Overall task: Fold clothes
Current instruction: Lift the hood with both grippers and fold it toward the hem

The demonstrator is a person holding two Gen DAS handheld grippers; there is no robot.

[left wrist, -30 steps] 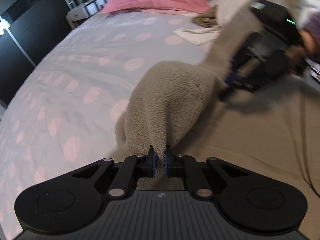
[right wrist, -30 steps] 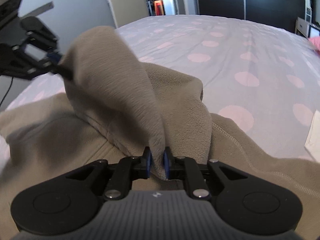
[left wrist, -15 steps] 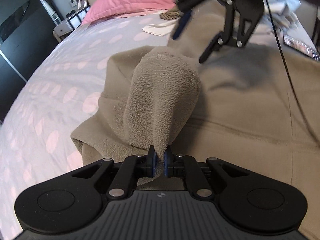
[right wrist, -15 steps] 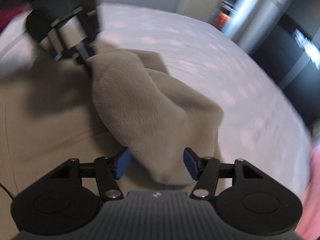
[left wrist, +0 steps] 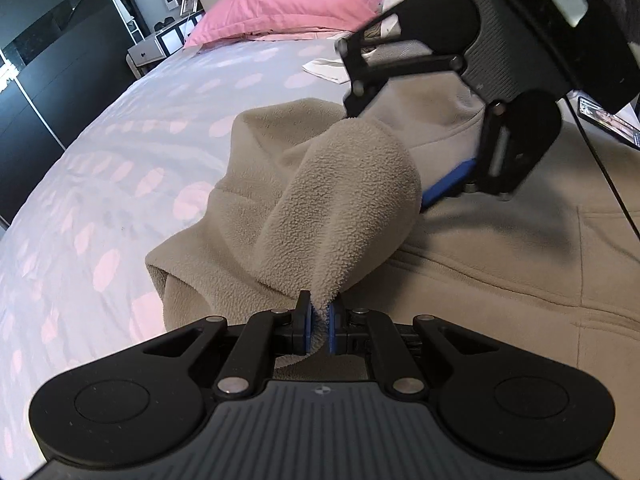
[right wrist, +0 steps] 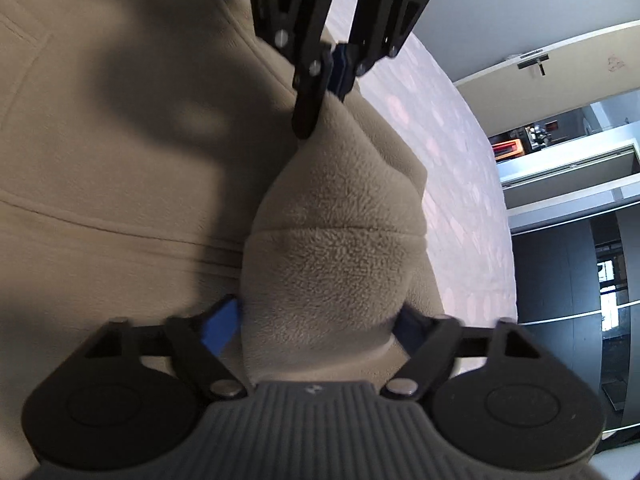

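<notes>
A bed (left wrist: 120, 168) in pale dotted covers carries a beige fleece garment (left wrist: 500, 264), a pink pillow (left wrist: 288, 4) at its head, and white cloth (left wrist: 326, 69).

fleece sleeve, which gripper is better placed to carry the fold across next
Left. The left gripper is shut on the fleece sleeve edge. The right gripper only straddles the sleeve, its jaws closing, with no firm grip showing yet.
</notes>
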